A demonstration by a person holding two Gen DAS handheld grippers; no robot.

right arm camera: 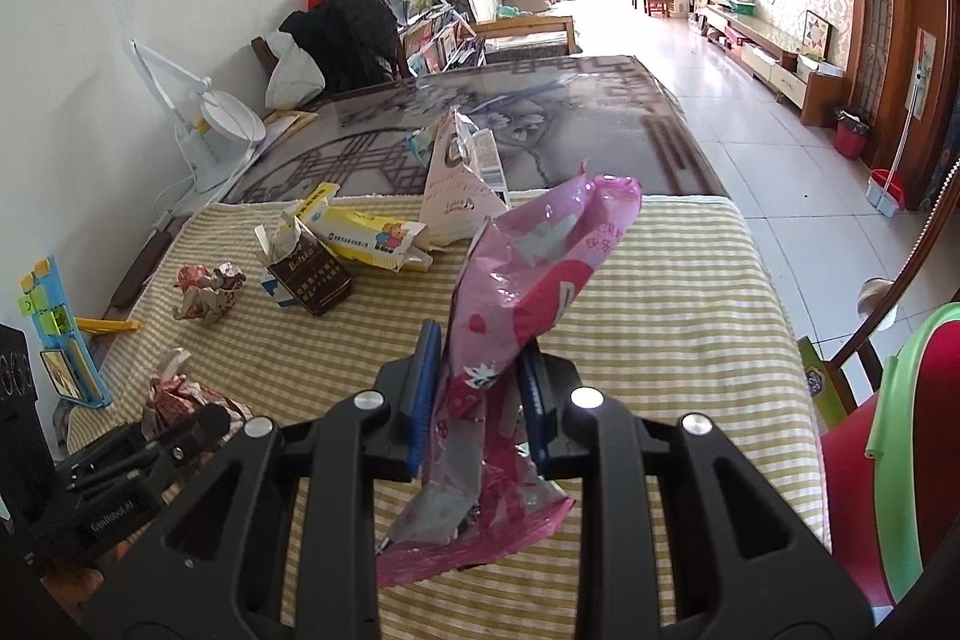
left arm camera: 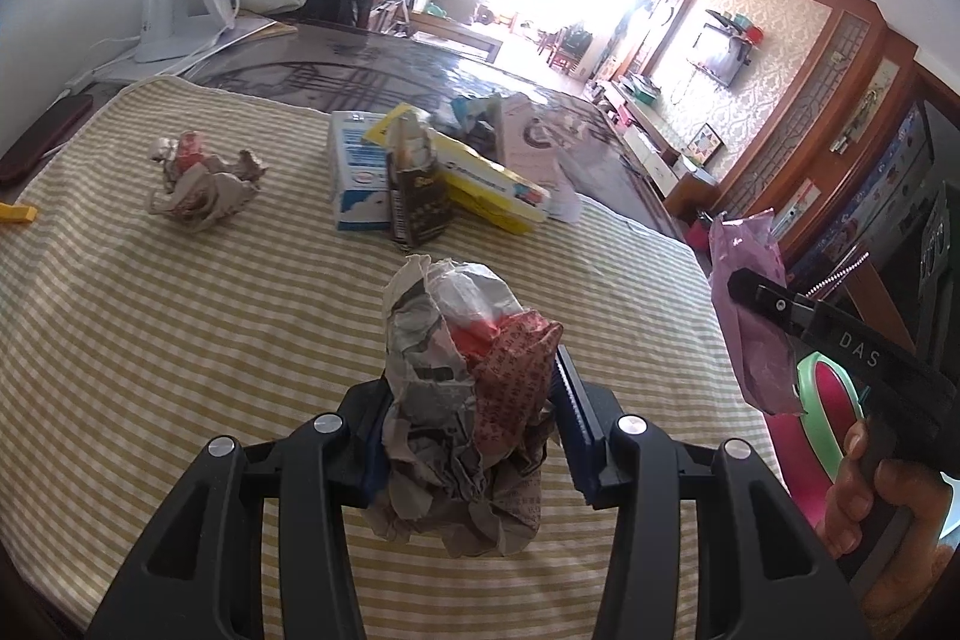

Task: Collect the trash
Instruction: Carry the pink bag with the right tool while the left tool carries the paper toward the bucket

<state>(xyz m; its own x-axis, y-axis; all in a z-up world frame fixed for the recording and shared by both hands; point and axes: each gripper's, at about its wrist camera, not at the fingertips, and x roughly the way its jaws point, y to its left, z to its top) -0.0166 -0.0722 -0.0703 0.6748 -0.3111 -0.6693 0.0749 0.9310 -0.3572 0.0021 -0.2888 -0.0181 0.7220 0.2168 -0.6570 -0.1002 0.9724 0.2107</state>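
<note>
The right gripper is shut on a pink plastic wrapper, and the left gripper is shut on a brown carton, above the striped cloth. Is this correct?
Not quite. The left gripper is shut on a crumpled newspaper ball, not a brown carton; the left wrist view shows it. The brown carton stands on the striped cloth, ungripped. The rest is right: the right gripper is shut on the pink plastic wrapper.

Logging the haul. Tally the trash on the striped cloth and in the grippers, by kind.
Paper wads: 2, one in the left gripper, one loose
Boxes: 3, blue-white, brown, yellow
Bags: 2, pink in the right gripper, white pouch
Total: 7; items behind the pouch are unclear.
</note>
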